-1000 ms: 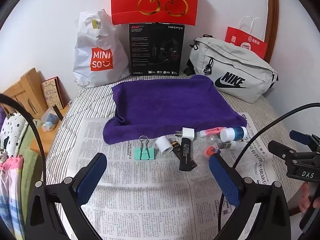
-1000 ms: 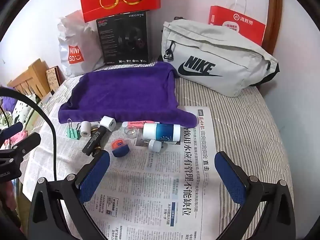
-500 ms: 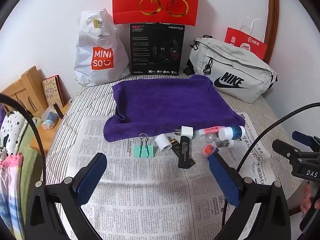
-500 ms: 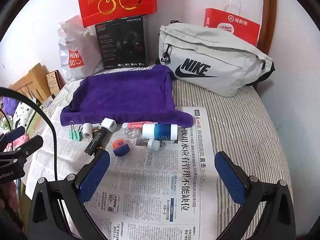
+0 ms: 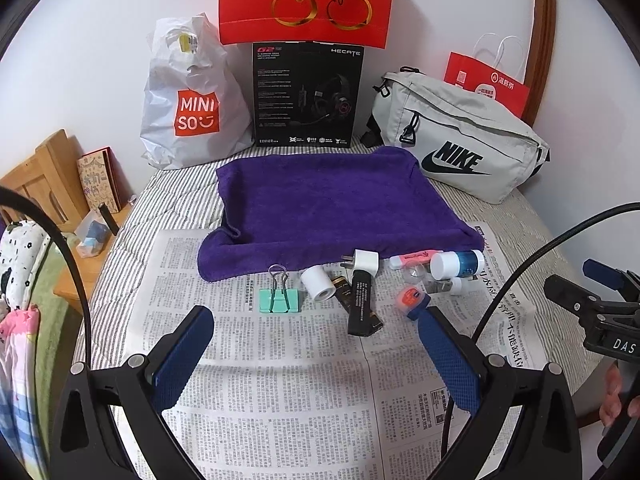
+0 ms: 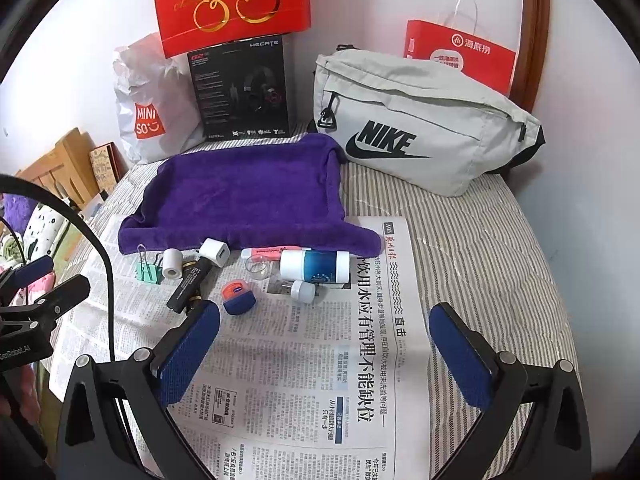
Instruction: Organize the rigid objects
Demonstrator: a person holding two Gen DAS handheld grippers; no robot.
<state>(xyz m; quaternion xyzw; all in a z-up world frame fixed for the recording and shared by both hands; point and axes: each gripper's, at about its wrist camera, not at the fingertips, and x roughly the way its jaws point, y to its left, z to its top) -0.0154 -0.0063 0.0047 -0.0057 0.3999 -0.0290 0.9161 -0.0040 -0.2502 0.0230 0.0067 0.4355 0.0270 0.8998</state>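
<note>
Both claws spread wide, holding nothing. Left claw (image 5: 316,346) hovers over the newspaper (image 5: 280,380) at the near side of the bed; right claw (image 6: 326,344) likewise, a little toward the bed's right edge.

Task things lie in a loose row on the newspaper, just along the near edge of the purple towel (image 5: 332,200): green binder clip (image 5: 279,299), white roll (image 5: 317,282), white charger plug (image 5: 365,261), black stick-shaped item (image 5: 362,304), pink marker (image 5: 410,258), orange-and-blue piece (image 6: 238,297), white-and-blue bottle (image 6: 314,266), small white cap-like piece (image 6: 303,291), clear round piece (image 6: 257,267).

Step in hand, as judged: choosing a first pick. The towel lies bare and is probably the sorting ground.
- Left claw is best placed for the binder clip or white roll; right claw for the bottle.
- Bottle and roll lie on their sides and may roll; close across the body, not the ends.
- Plug rests against the black stick's far end; lift straight up to avoid dragging its neighbour.
- Newspaper may lift or slide; do not scrape the claw tips along it.

Containers, all along the bed's far edge by the wall: white Miniso bag (image 5: 188,108), knotted; grey Nike bag (image 6: 416,120), zipped; red paper bag (image 6: 460,54); headset box (image 5: 306,94). Contents not visible in any.
</note>
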